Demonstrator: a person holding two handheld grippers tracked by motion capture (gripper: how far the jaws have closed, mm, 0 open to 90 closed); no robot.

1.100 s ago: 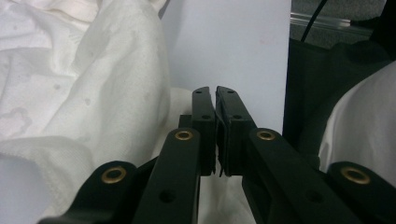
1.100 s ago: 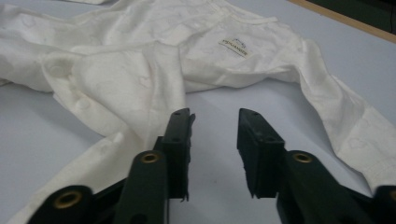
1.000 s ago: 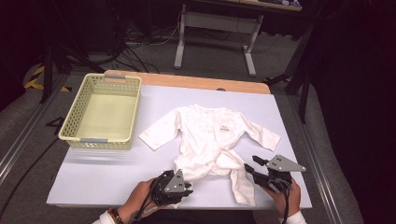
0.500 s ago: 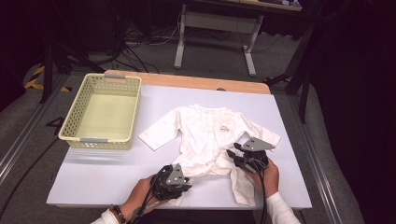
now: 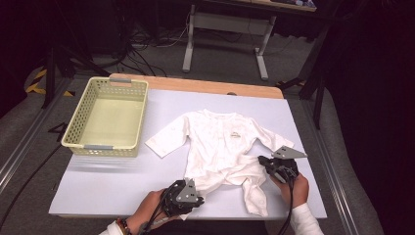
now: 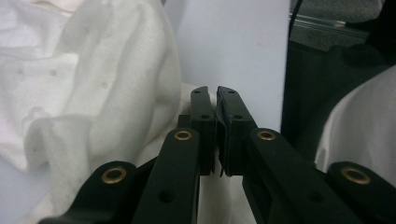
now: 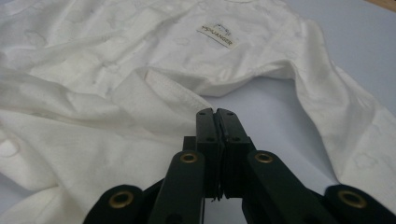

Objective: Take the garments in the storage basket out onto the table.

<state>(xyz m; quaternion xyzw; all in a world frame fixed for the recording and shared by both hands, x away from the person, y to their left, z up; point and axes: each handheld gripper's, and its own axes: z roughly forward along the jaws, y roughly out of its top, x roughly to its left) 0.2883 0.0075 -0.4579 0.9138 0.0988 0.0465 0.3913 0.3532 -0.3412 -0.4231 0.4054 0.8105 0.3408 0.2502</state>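
Note:
A white baby garment lies spread on the pale table mat, its label facing up. My left gripper is at the garment's lower left hem, near the table's front edge. Its jaws have just been closing and now stand shut, with white cloth bunched under and beside them. My right gripper is at the lower right side, below the sleeve. Its jaws have also just been closing and stand shut, right at a folded edge of cloth.
A pale green slatted basket stands at the left of the mat with nothing in it. A wooden table edge runs along the back. Metal desk legs and cables stand on the floor beyond.
My right gripper has moved left onto the garment's lower right edge and its jaws have closed. The left gripper has stayed in place while its jaws closed. The cloth near both has bunched slightly.

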